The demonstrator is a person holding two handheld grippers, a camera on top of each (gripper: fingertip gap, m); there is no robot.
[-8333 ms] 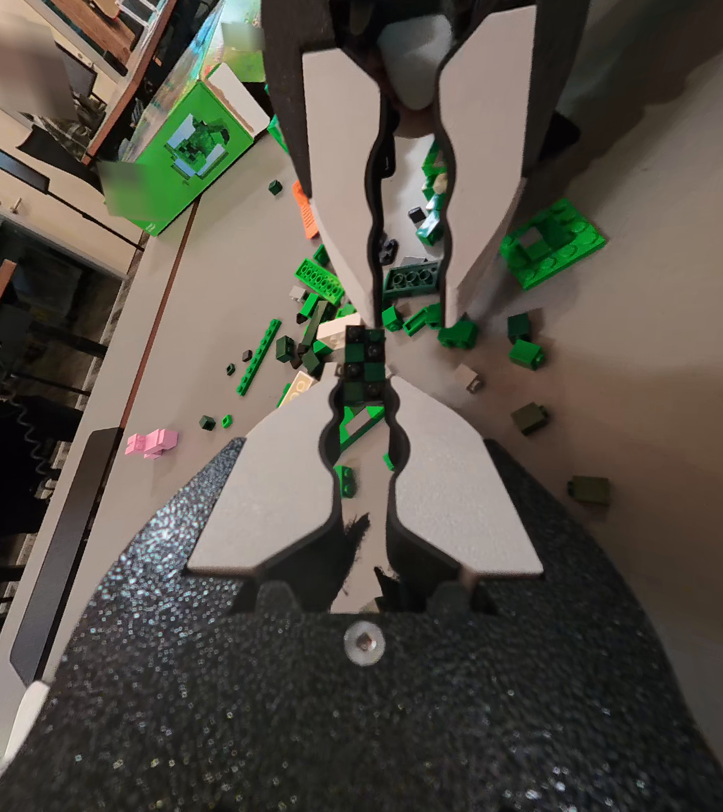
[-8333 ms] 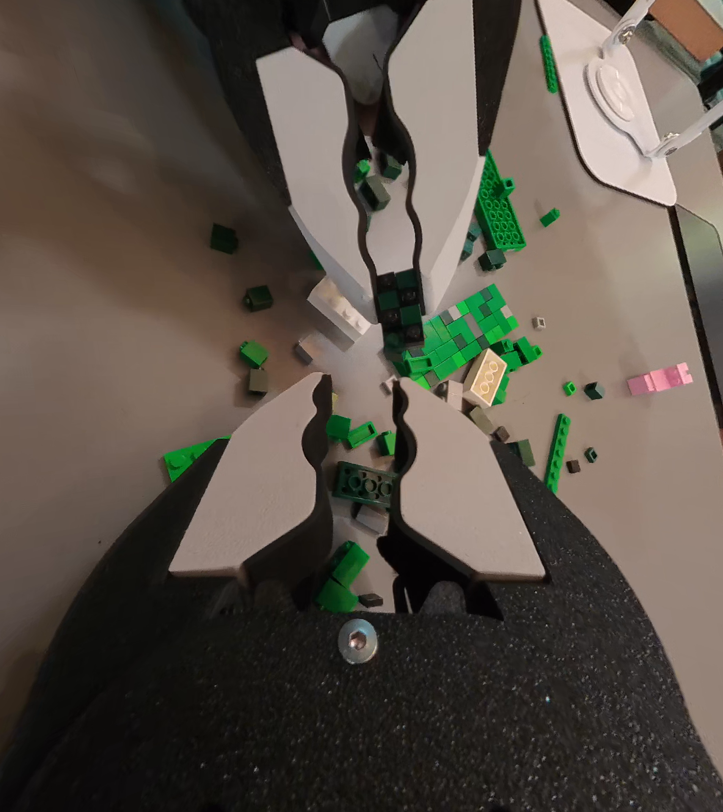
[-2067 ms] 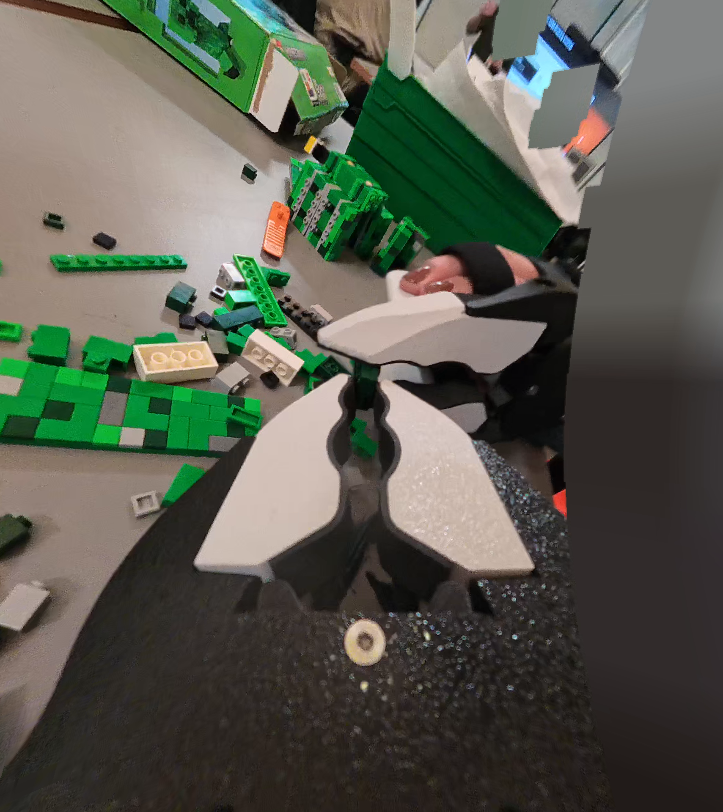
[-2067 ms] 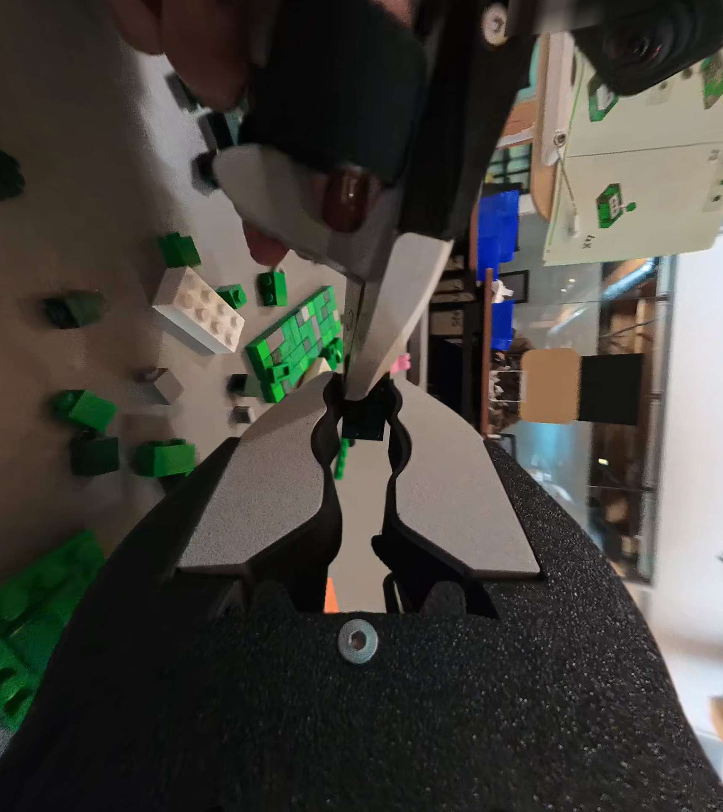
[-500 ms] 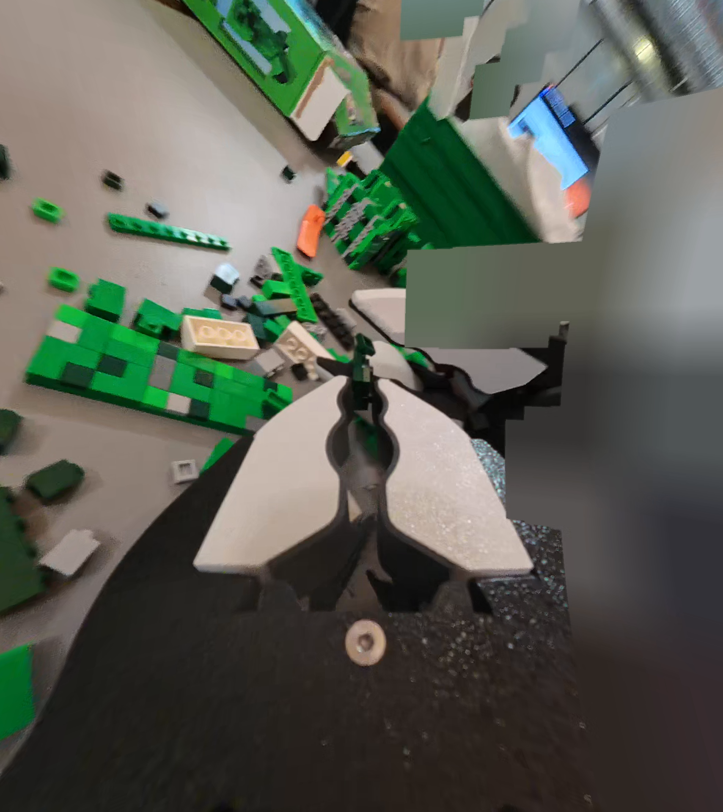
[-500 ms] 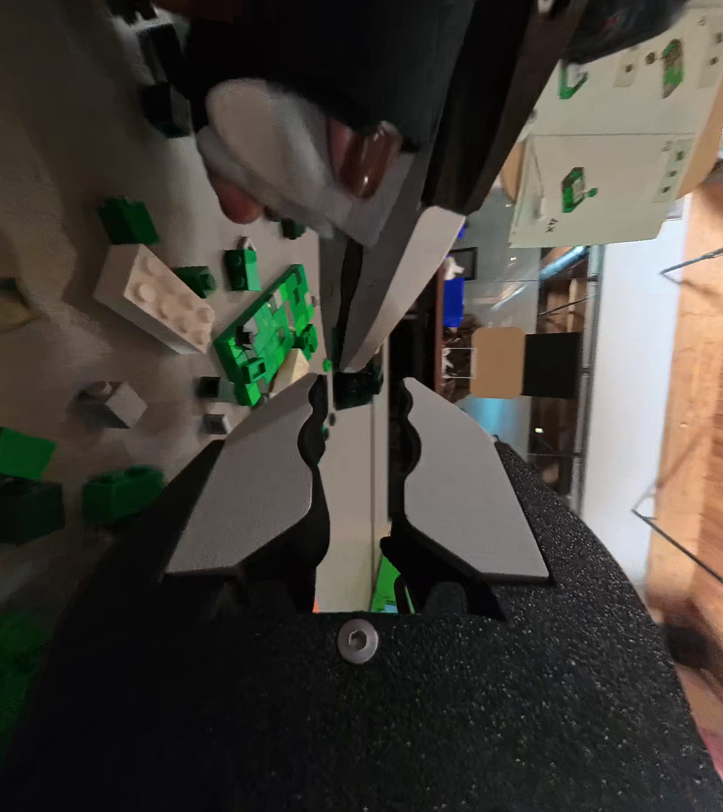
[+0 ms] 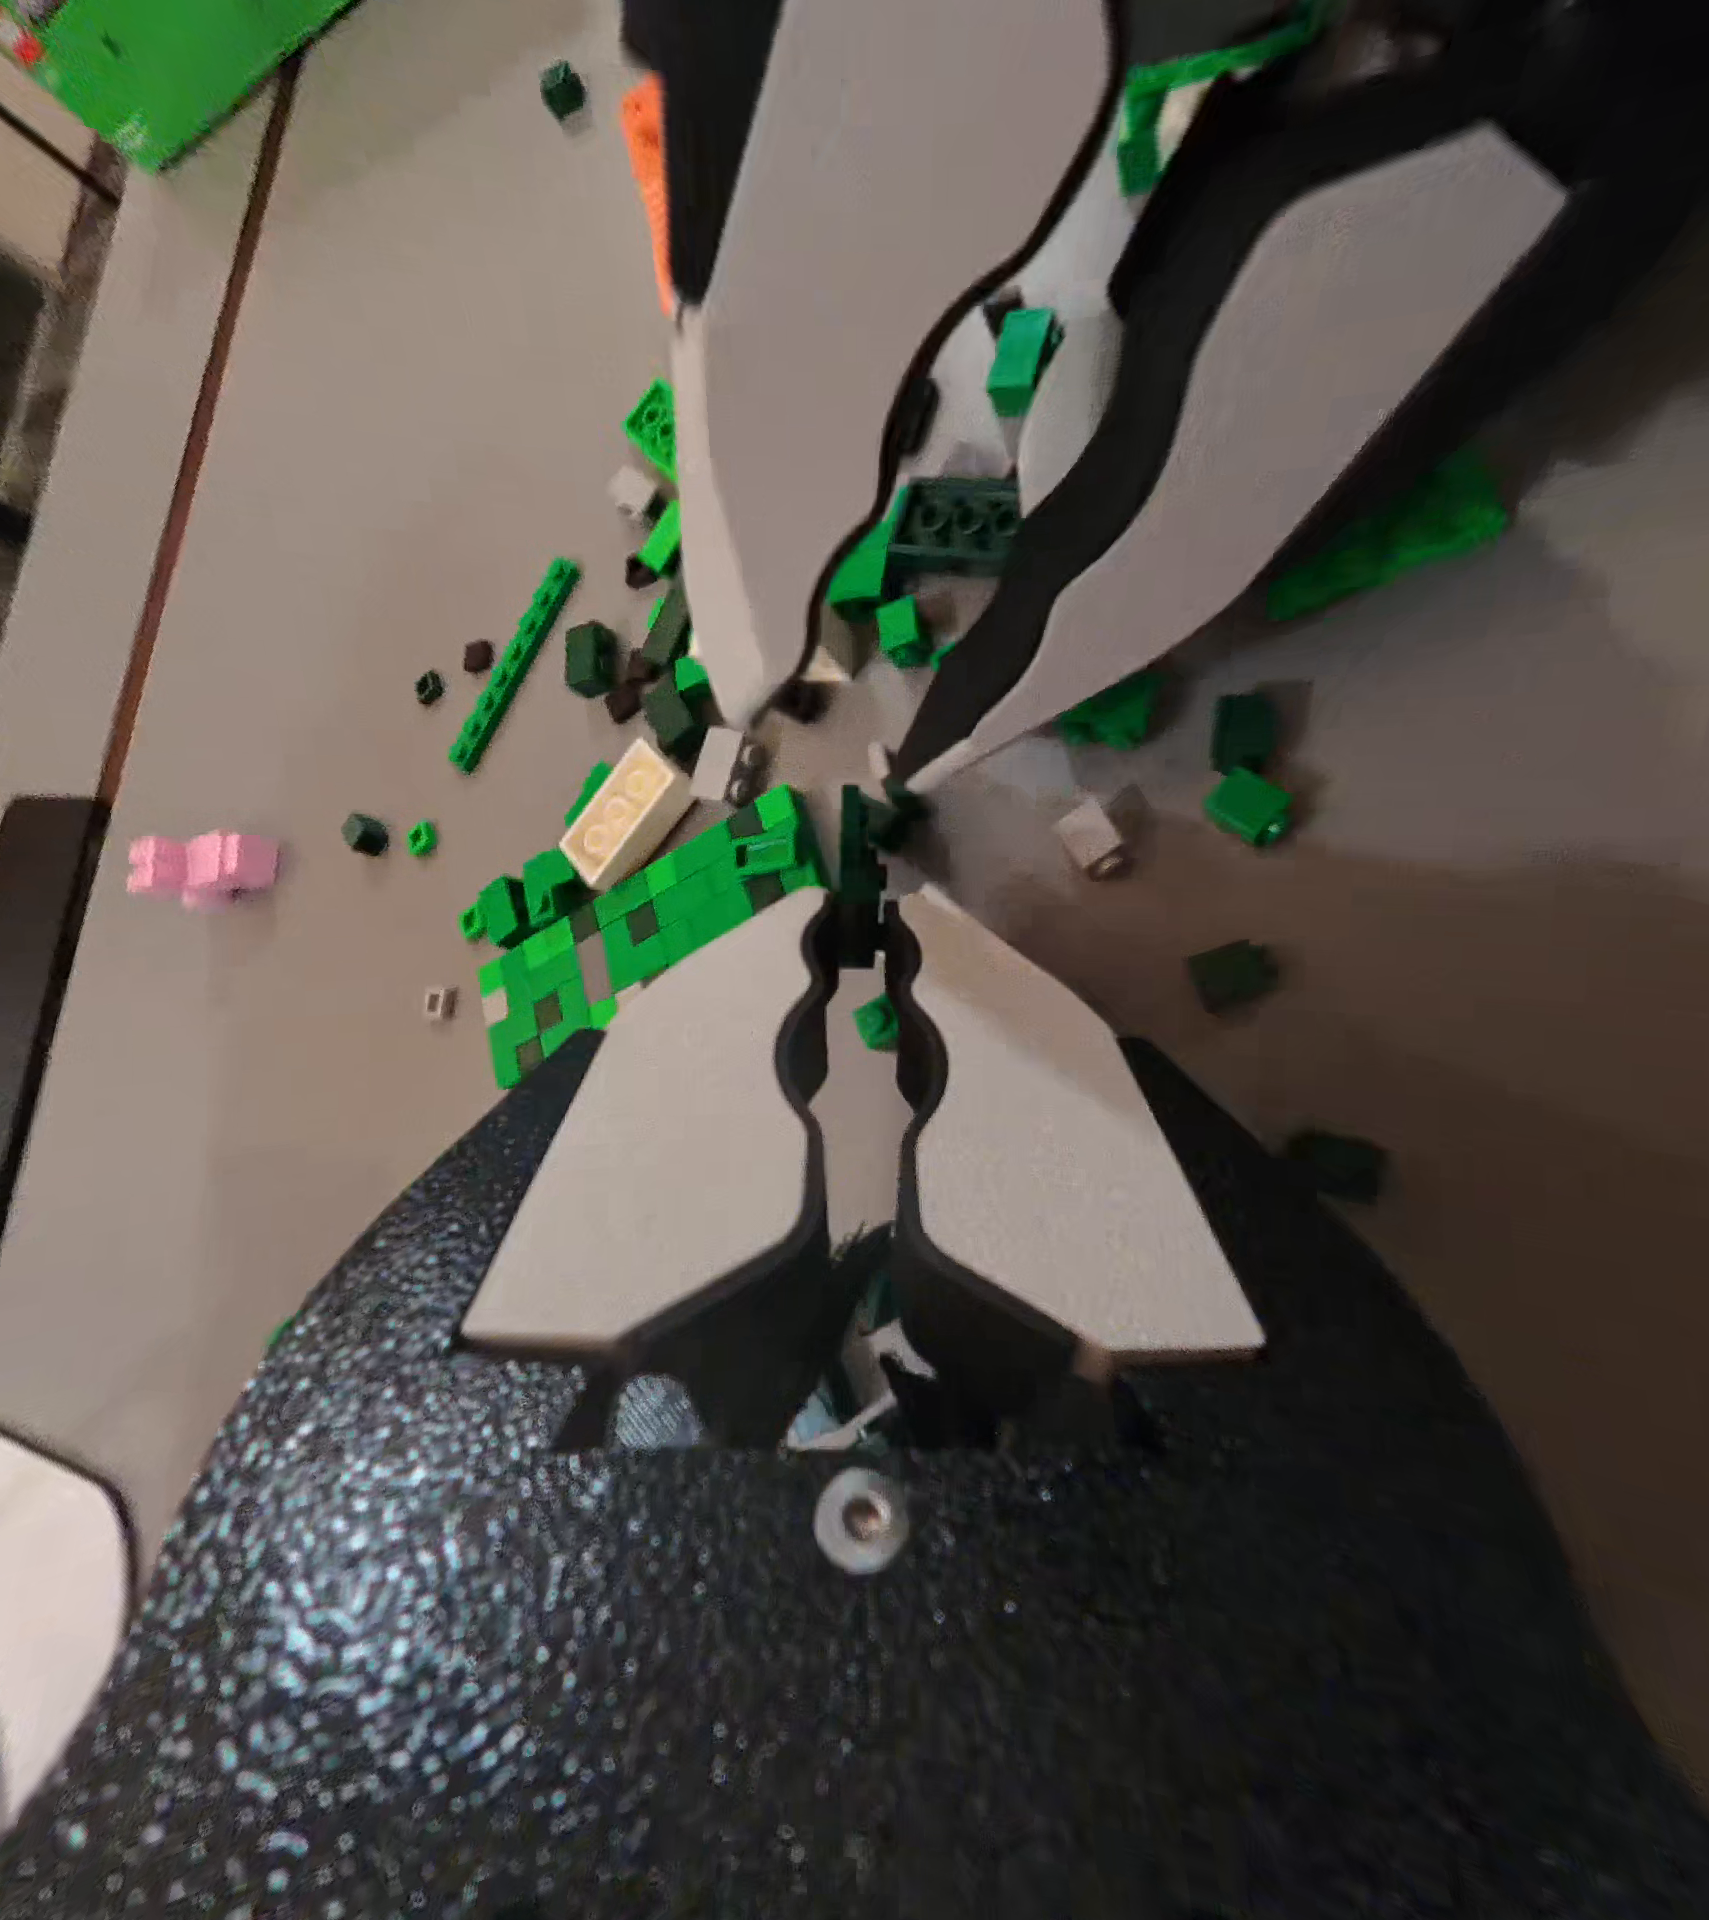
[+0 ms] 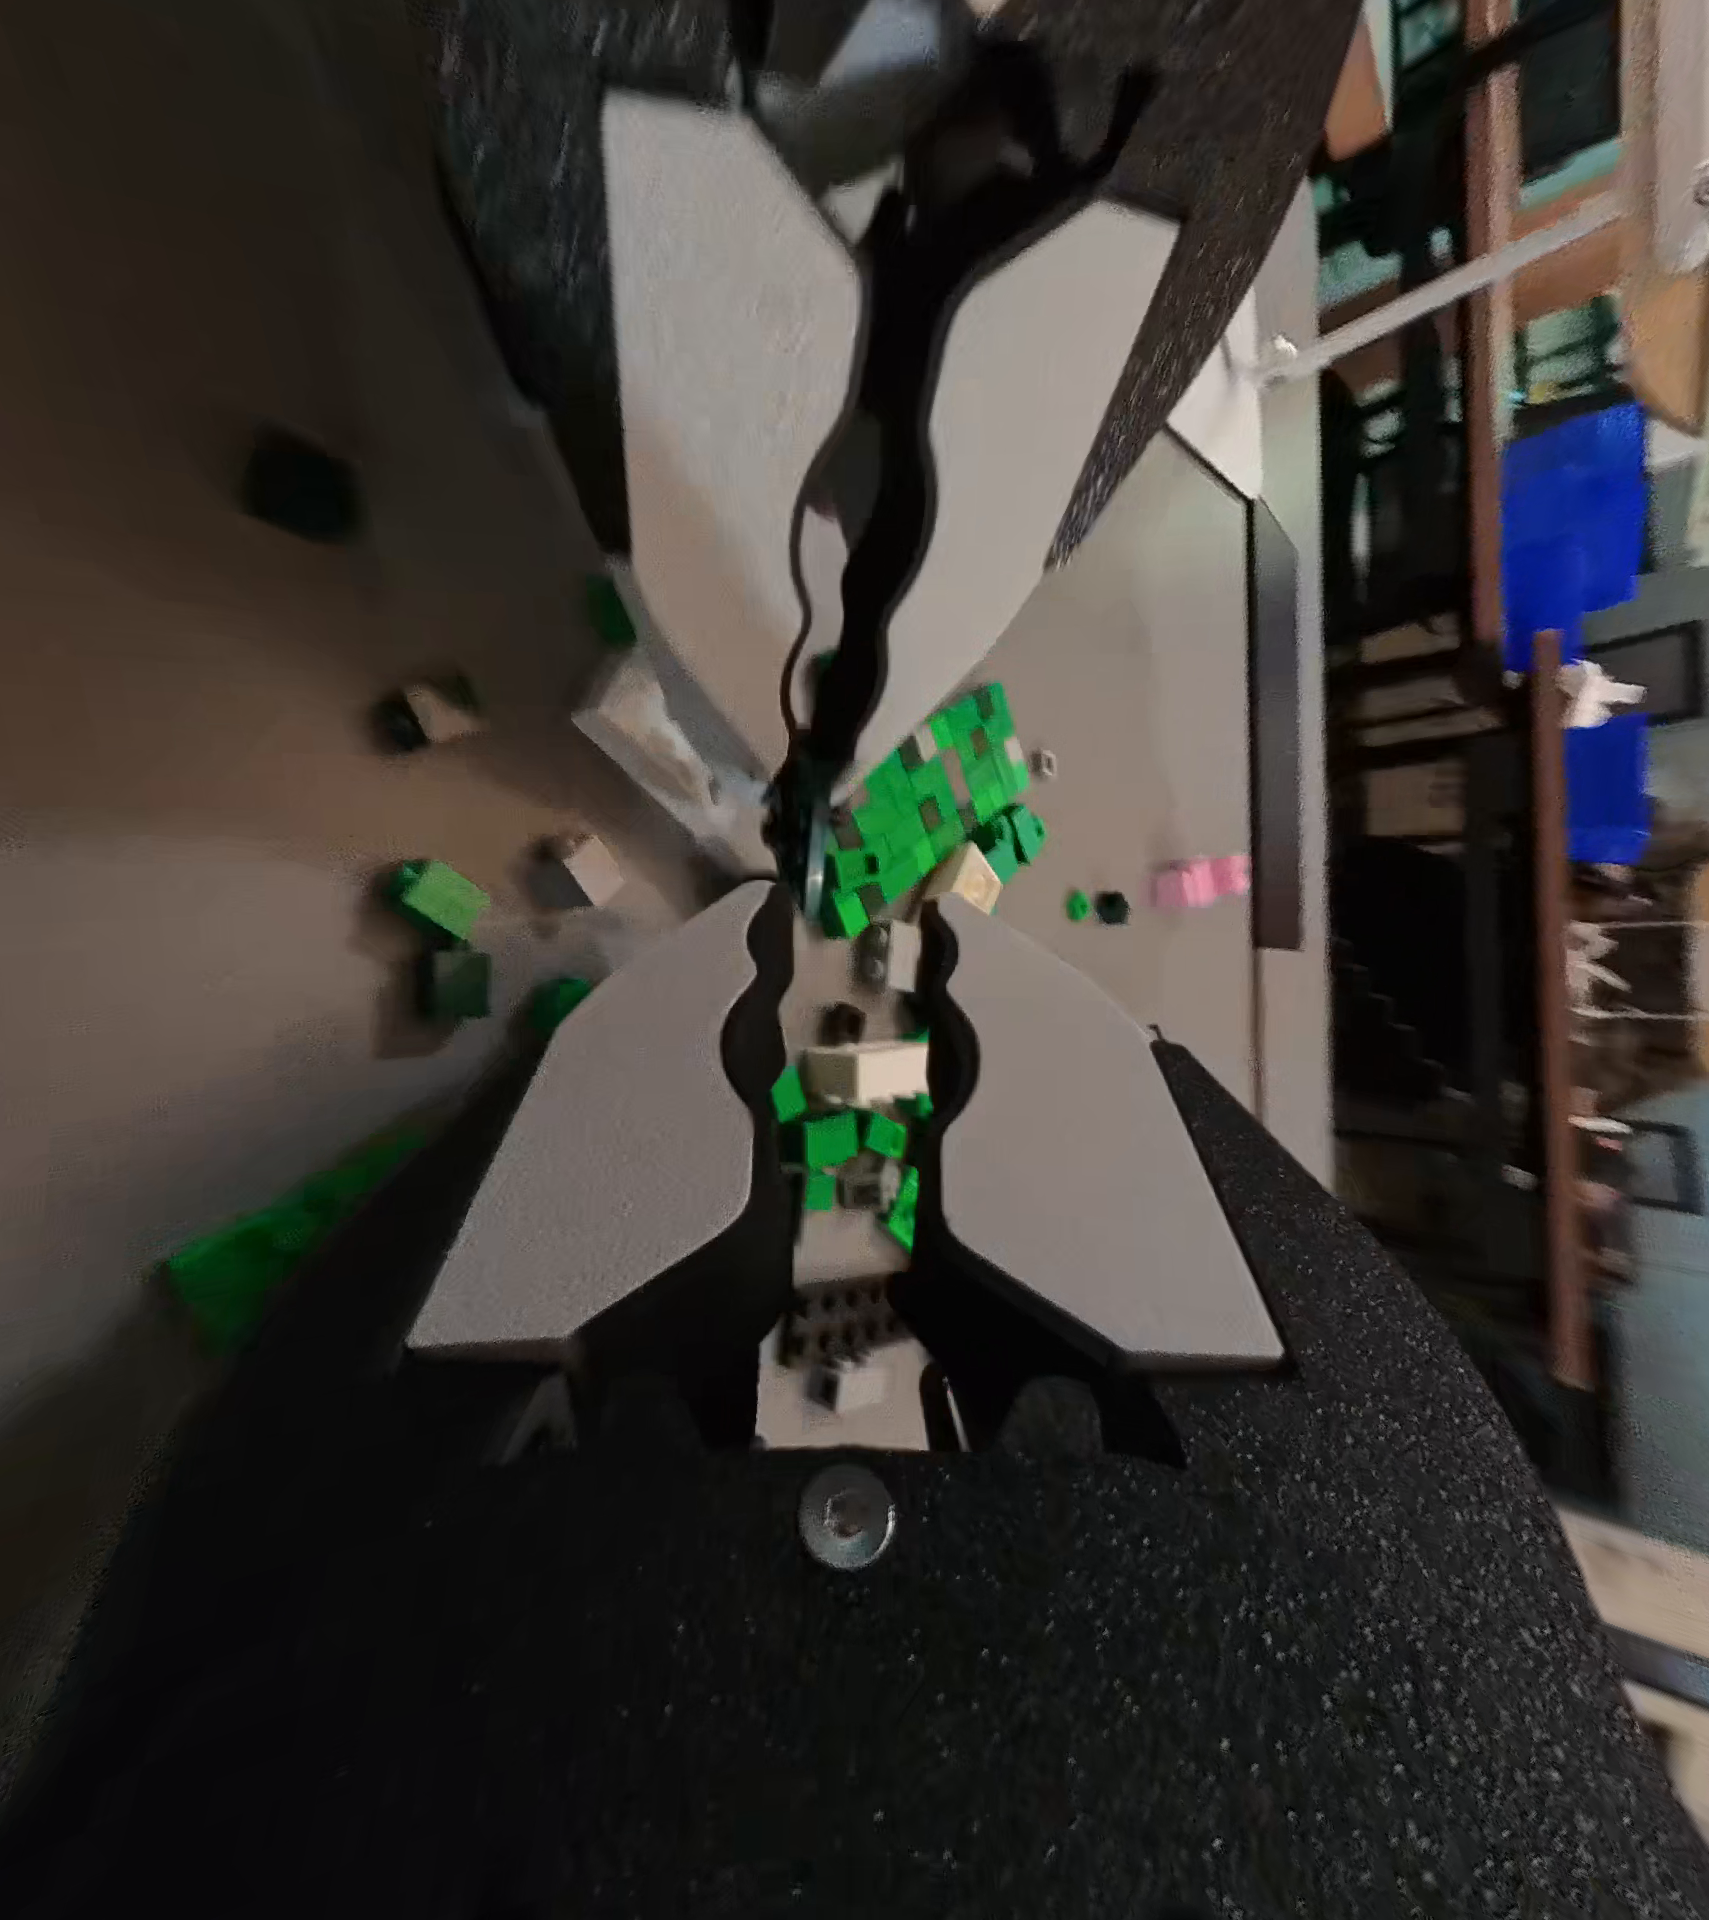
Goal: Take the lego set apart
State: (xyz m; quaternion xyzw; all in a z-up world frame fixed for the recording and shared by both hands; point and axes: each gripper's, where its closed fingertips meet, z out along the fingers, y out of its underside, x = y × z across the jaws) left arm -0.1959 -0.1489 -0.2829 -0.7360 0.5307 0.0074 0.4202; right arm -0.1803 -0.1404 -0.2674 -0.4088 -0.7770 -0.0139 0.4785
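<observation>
My left gripper [image 7: 855, 920] is shut on a small dark green lego piece [image 7: 869, 847] and holds it above the table. My right gripper [image 7: 834, 743] comes in from the top of the left wrist view, tip to tip with the left one. It is open and its tips flank the far end of the piece. In the blurred right wrist view, my right gripper [image 8: 850, 904] is open and empty. The left gripper [image 8: 803, 769] faces it, shut on the dark piece [image 8: 796, 831].
Several loose green, grey and white bricks lie on the grey table [image 7: 362, 468]. A flat green mosaic plate [image 7: 642, 935] and a cream brick [image 7: 626, 816] lie under the grippers. A pink piece [image 7: 201, 862], a long green strip [image 7: 515, 665] and a green box [image 7: 154, 73] lie left. Left and right tips are no more than a few centimetres apart. Between my left fingertips and the flat green mosaic plate [image 7: 642, 935] there is roughly 6 cm. Seen from the right wrist view [image 8: 924, 800] as well.
Both views have swung round to look down on the table. The left gripper still holds the dark green piece. The right gripper let go of it about a second ago and stays open.
</observation>
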